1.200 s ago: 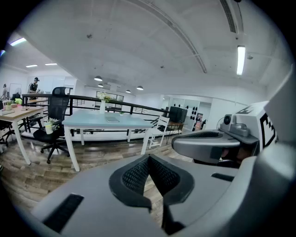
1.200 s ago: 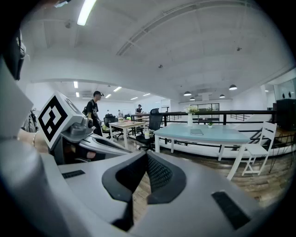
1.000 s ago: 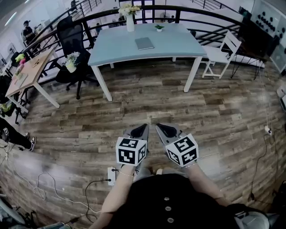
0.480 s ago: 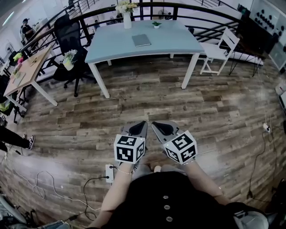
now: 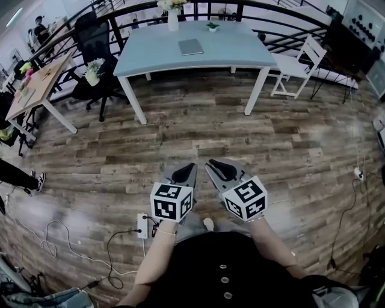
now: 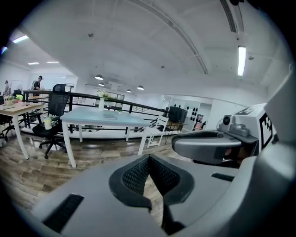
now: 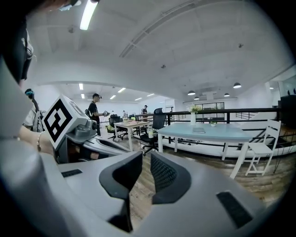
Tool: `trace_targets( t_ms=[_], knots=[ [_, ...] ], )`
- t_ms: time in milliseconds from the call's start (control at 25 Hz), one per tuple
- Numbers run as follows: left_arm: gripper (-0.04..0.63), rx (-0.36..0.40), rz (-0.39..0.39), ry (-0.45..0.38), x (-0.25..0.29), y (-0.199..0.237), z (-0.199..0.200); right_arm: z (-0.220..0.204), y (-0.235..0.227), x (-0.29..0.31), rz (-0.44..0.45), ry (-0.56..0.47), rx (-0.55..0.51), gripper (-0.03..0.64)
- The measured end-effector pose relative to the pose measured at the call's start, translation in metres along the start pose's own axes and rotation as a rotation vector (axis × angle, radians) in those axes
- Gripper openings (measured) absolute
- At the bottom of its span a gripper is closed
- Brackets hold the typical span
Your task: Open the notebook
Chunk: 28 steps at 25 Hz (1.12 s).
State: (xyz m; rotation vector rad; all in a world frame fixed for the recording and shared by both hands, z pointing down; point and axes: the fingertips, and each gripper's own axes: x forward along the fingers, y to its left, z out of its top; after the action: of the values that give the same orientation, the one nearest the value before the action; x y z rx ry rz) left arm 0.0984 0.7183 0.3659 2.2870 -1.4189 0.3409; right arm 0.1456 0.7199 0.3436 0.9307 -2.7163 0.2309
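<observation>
A grey closed notebook (image 5: 190, 47) lies flat on a light blue table (image 5: 240, 51) far ahead across the wooden floor. It shows small in the left gripper view (image 6: 110, 117) and the right gripper view (image 7: 199, 130). Both grippers hang close to the person's body, well short of the table. My left gripper (image 5: 185, 172) is shut and empty, its pads meeting at the tip (image 6: 149, 159). My right gripper (image 5: 218, 168) sits beside it; its jaws are opening, with a narrow gap (image 7: 146, 162) and nothing between them.
On the table stand a white vase of flowers (image 5: 172, 18) and a small plant (image 5: 212, 26). A white folding chair (image 5: 298, 69) is right of it, a black office chair (image 5: 96, 42) and wooden desk (image 5: 36, 90) left. A power strip (image 5: 142, 225) with cables lies near the feet.
The table and floor have shifted slightly in the head view as the person moves. Both grippers have sunk a little in the picture, still side by side.
</observation>
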Motion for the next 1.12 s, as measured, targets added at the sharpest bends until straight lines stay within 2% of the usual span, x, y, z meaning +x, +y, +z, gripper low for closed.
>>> trace_targets(
  t_ms=[200, 320, 560, 880, 1120],
  knots=[
    [0.017, -0.012, 0.006, 0.021, 0.004, -0.009, -0.008, -0.005, -0.007, -0.01, -0.008, 0.001, 0.022, 0.064],
    [0.017, -0.013, -0.001, 0.034, 0.009, -0.013, -0.01, -0.007, -0.01, -0.012, -0.01, 0.0, 0.034, 0.106],
    [0.017, -0.031, -0.009, 0.031, 0.023, -0.007, -0.004, -0.005, -0.027, -0.001, -0.036, 0.001, 0.031, 0.146],
    [0.017, -0.046, -0.018, 0.023, 0.062, 0.044, 0.02, 0.007, -0.061, 0.05, -0.066, 0.0, 0.04, 0.149],
    [0.017, -0.037, -0.058, 0.031, 0.104, 0.088, 0.051, 0.026, -0.098, 0.109, -0.084, 0.003, 0.036, 0.149]
  ],
)
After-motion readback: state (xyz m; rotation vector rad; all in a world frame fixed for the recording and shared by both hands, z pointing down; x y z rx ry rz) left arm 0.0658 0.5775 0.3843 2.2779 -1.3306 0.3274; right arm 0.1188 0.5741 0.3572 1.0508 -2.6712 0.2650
